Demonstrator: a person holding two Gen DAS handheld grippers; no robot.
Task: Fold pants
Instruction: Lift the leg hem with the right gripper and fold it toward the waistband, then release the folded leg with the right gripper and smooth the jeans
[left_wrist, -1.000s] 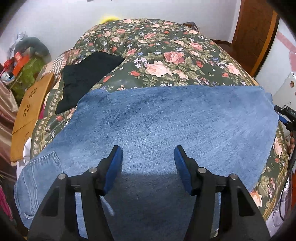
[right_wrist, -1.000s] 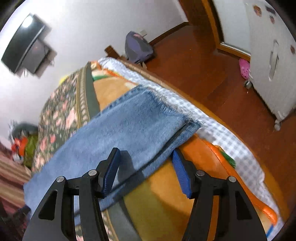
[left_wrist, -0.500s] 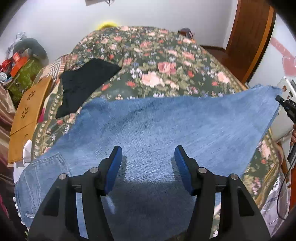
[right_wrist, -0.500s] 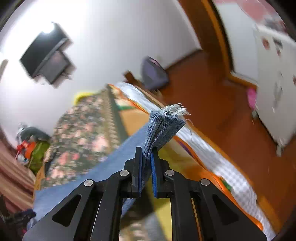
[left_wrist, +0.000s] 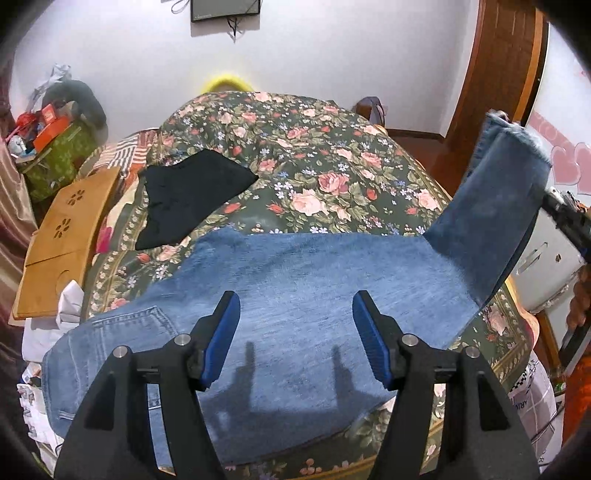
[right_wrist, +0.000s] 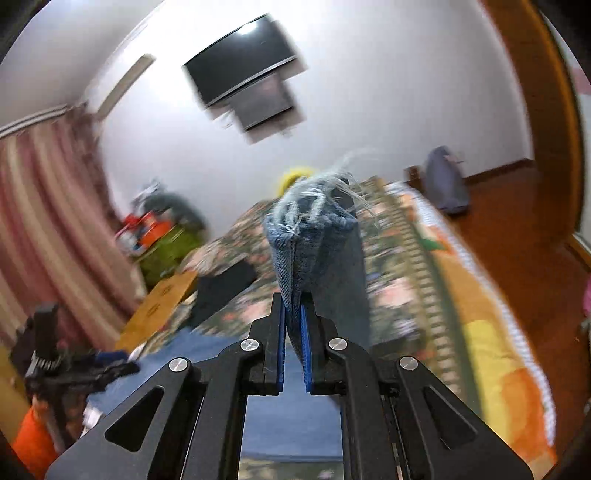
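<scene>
Blue jeans (left_wrist: 295, 295) lie across the near edge of a floral bed, waist and back pocket (left_wrist: 129, 332) at the left. My left gripper (left_wrist: 293, 332) is open and hovers empty above the middle of the jeans. My right gripper (right_wrist: 293, 325) is shut on the frayed leg hems (right_wrist: 314, 236) and holds them up in the air. In the left wrist view the lifted leg end (left_wrist: 495, 206) rises at the right, and the right gripper (left_wrist: 565, 218) shows only partly at the right edge.
A black garment (left_wrist: 188, 195) lies on the floral bedspread (left_wrist: 314, 155) beyond the jeans. A wooden lap tray (left_wrist: 62, 240) and a cluttered green bag (left_wrist: 55, 155) stand left of the bed. A fridge (left_wrist: 546, 258) and a wooden door (left_wrist: 498, 92) are at the right.
My right gripper closed on the leg hems and lifted them up and toward the waist. The left gripper stayed open and tilted up a little.
</scene>
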